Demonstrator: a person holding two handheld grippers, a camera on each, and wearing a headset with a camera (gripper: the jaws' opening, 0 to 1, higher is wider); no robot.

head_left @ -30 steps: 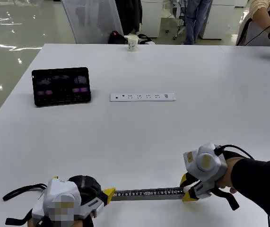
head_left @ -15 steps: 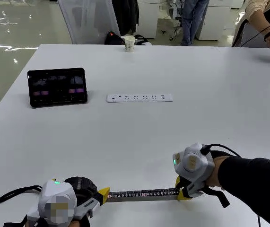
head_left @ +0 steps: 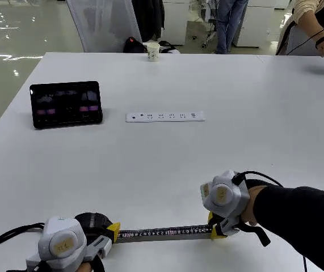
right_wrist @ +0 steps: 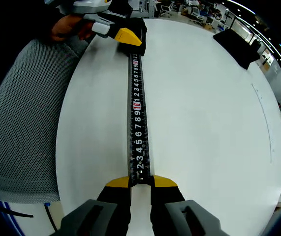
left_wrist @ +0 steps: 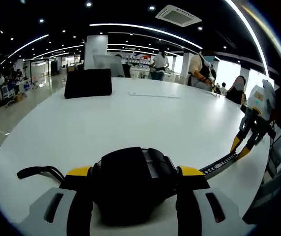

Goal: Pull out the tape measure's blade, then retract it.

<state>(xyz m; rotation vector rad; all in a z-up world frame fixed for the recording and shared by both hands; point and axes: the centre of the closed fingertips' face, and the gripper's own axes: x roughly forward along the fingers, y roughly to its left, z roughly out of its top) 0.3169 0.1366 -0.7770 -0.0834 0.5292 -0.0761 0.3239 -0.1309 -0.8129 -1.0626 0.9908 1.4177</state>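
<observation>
The black tape measure case [head_left: 90, 222] sits at the table's near left edge, and my left gripper [head_left: 109, 233] is shut on it. In the left gripper view the case [left_wrist: 134, 181] sits between the yellow-tipped jaws of the left gripper [left_wrist: 135, 172]. The blade [head_left: 164, 232] lies flat on the table, pulled out to the right. My right gripper [head_left: 215, 229] is shut on its end. In the right gripper view the numbered blade [right_wrist: 138, 113] runs from my right gripper [right_wrist: 141, 181] to the case [right_wrist: 134, 30].
The white table [head_left: 218, 153] carries a dark tablet [head_left: 66, 104] at the left, a white power strip [head_left: 164, 117] in the middle and a paper cup [head_left: 152, 51] at the far edge. A person [head_left: 315, 22] works at the far right corner.
The head view has shifted a little. Both grippers sit slightly further left, and the stretch of blade between them looks a touch longer.
</observation>
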